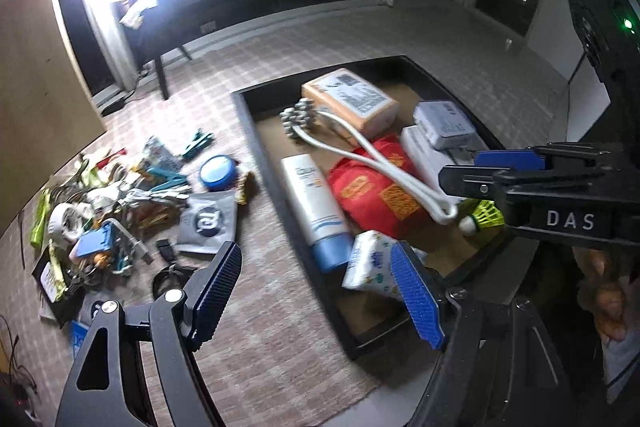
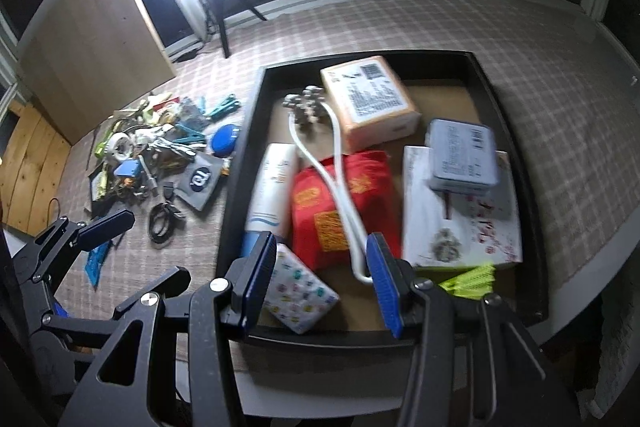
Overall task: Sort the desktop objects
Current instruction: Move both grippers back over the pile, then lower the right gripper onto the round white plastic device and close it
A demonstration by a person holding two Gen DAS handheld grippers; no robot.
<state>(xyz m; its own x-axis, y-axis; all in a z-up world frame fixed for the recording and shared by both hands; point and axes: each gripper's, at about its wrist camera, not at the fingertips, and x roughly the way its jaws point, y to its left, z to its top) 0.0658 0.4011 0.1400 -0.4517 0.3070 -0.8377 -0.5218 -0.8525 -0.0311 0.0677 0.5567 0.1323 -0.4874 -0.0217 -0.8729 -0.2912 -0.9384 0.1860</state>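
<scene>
Between the right gripper's (image 2: 324, 279) parted blue ribbed pads nothing is pinched; a soft patterned tissue pack (image 2: 302, 297) lies below them, free, in the tray's near corner. Left gripper (image 1: 320, 291) also gapes wide and empty over the checked cloth (image 1: 260, 307) beside the black tray's (image 1: 256, 147) raised rim. Inside, a smooth white tube (image 1: 310, 199), red pouch (image 1: 376, 191) and cardboard box (image 1: 352, 101) crowd together. Loose clutter (image 1: 120, 203) heaps well left, bare cloth between.

My left gripper (image 1: 318, 297) and right gripper (image 2: 320, 283) are black frames with ribbed blue pads (image 1: 418, 301), silver screws (image 2: 219, 283), white "DAS" lettering (image 1: 570, 219).
</scene>
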